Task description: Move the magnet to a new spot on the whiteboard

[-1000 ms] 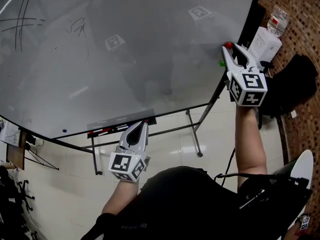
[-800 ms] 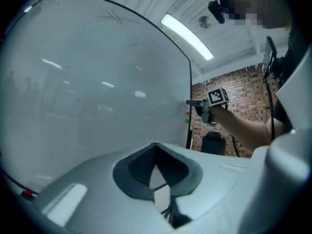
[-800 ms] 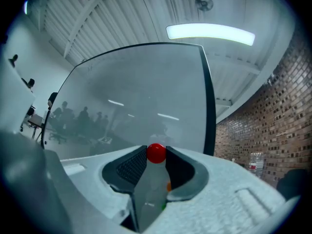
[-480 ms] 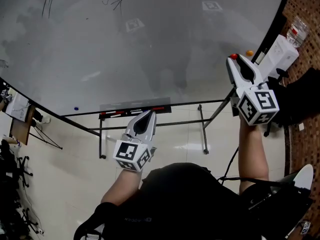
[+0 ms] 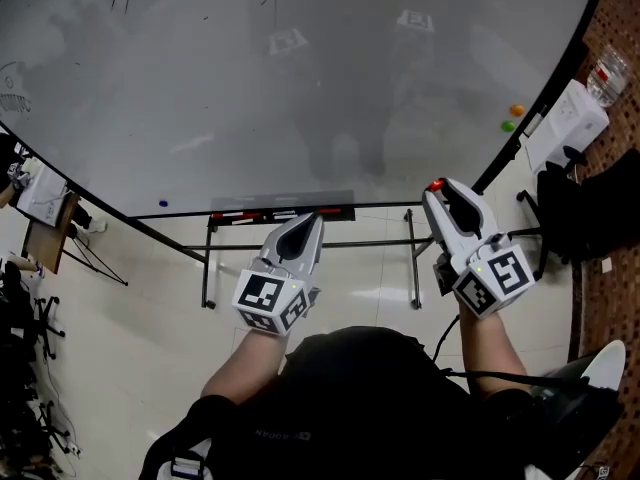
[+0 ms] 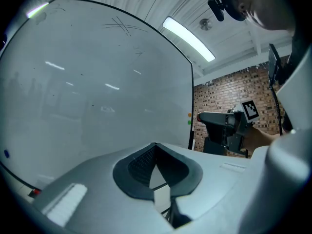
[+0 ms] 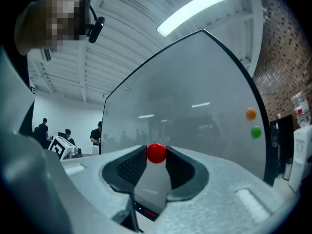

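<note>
A small red magnet (image 5: 436, 184) (image 7: 156, 152) sits pinched between the tips of my right gripper (image 5: 437, 188) (image 7: 156, 154), which is shut on it. That gripper hangs in front of the lower right part of the big whiteboard (image 5: 300, 88) (image 7: 195, 106), off its surface. My left gripper (image 5: 311, 220) (image 6: 155, 146) is shut with nothing in it, low in front of the board's marker tray (image 5: 280, 213). The right gripper (image 6: 201, 117) also shows in the left gripper view. Orange (image 5: 516, 110) (image 7: 250, 113) and green (image 5: 508, 126) (image 7: 256, 131) magnets stick near the board's right edge.
A blue magnet (image 5: 163, 204) sits near the board's bottom edge. A white box (image 5: 568, 120) with a water bottle (image 5: 611, 68) and a dark bag (image 5: 585, 203) stand by the brick wall at the right. The board's metal stand (image 5: 412, 258) is below. People stand far off (image 7: 97, 130).
My right gripper has come away from the board's right edge, moving down and left with the red magnet in it. The left gripper has shifted only slightly.
</note>
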